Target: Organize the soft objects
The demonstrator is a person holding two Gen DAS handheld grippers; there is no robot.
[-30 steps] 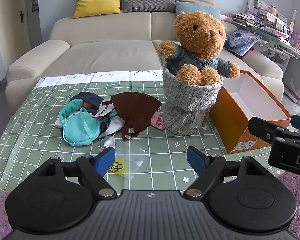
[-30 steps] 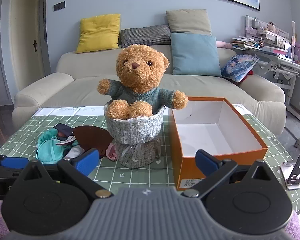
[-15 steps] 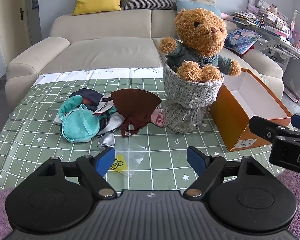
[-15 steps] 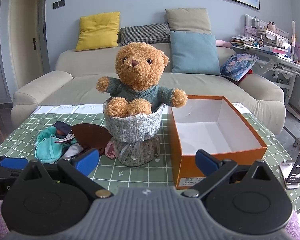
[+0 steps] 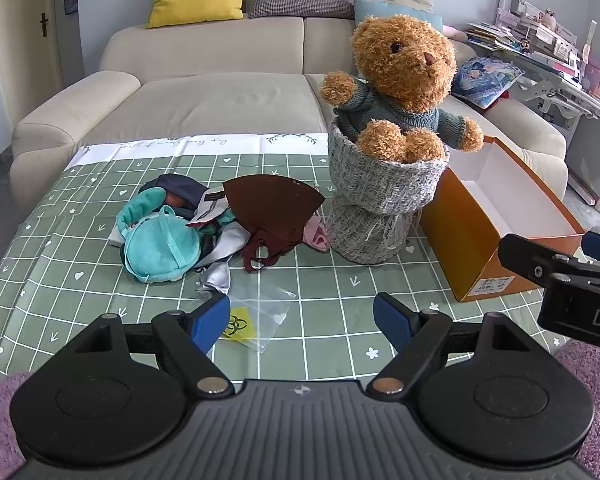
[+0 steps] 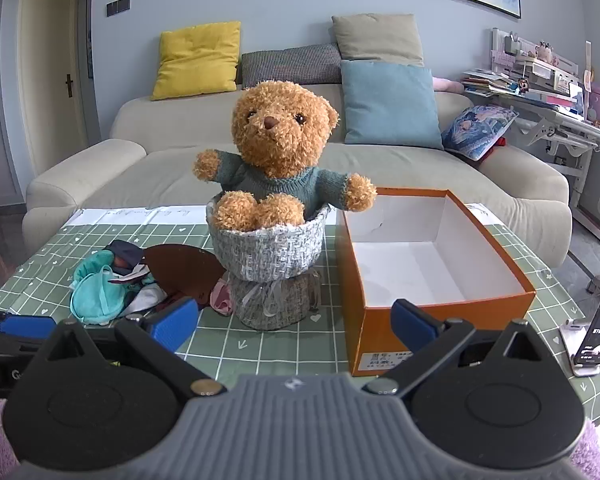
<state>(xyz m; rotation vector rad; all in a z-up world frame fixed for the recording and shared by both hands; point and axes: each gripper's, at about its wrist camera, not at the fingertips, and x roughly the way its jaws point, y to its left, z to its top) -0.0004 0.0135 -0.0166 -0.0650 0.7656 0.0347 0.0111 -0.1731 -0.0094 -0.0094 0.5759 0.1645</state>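
Soft-item pile [image 5: 204, 232] on green checked tablecloth [image 5: 60, 280], sofa [image 5: 220, 96] behind; both hand-held grippers wide, empty.

a brown plush teddy bear in a knitted sweater [image 6: 278, 160] sat in a grey woven fabric basket [image 6: 266, 258] near the middle of the green checked tablecloth [image 6: 260, 350]. just right of the basket stood an open orange cardboard box [image 6: 440, 314]. left of it lay a heap of small soft items [image 5: 204, 226], and before the heap a clear plastic bag [image 5: 260, 314]. a beige sofa [image 6: 160, 168] stood behind the table.
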